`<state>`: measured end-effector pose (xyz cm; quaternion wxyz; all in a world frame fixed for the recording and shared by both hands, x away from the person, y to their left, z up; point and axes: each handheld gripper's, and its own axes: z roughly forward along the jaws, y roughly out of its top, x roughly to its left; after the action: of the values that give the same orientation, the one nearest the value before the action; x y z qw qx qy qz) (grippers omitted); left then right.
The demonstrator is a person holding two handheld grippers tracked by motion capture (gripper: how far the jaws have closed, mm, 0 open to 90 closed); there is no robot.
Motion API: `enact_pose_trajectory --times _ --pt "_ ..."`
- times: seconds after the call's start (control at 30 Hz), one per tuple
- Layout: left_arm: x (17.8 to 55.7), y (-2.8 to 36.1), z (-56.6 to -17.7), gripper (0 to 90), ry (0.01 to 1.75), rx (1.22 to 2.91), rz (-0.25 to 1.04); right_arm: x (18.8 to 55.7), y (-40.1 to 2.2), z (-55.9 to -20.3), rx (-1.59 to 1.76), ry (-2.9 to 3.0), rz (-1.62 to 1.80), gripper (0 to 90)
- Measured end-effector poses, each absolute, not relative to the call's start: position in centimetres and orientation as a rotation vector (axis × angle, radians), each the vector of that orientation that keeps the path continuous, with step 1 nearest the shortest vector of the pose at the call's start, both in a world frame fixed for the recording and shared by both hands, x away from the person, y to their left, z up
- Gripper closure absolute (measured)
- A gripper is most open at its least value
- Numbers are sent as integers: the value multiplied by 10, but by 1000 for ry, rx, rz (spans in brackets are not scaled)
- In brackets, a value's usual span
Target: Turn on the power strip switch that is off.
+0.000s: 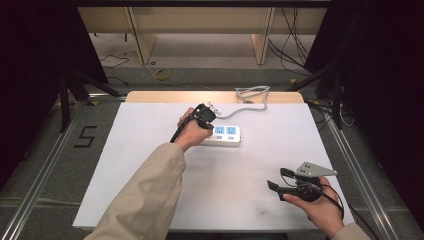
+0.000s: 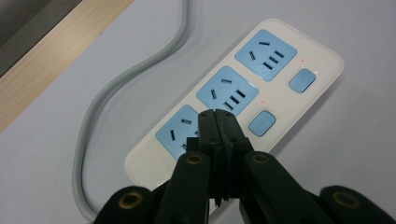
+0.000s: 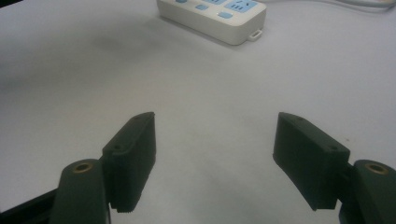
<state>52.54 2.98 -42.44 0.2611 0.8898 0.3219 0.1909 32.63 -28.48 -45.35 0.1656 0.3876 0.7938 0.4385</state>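
A white power strip (image 1: pixel 226 136) with blue sockets and blue switch buttons lies on the white table (image 1: pixel 150 150), its grey cable (image 1: pixel 252 97) running to the far edge. My left gripper (image 1: pixel 206 116) hangs over the strip's left end. In the left gripper view its jaws are shut together, nothing between them, the tips (image 2: pixel 216 116) just above the nearest blue socket (image 2: pixel 180 133) of the power strip (image 2: pixel 280 88). My right gripper (image 1: pixel 274 187) rests near the front right of the table, jaws wide open and empty (image 3: pixel 215 140). The power strip (image 3: pixel 219 16) lies far ahead of it.
The grey cable (image 2: pixel 93 121) curves along the strip's left side toward the wooden table edge (image 2: pixel 51 60). Black stands and loose cables sit on the floor beyond the table (image 1: pixel 160 75). Wide bare tabletop lies between the two grippers (image 1: pixel 235 175).
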Motion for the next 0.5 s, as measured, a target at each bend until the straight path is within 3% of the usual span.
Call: enact_pose_trajectory --times 0.5 --pt "530 30 -432 899 906 2477 485 327 -285 -454 1104 2266 1242 302"
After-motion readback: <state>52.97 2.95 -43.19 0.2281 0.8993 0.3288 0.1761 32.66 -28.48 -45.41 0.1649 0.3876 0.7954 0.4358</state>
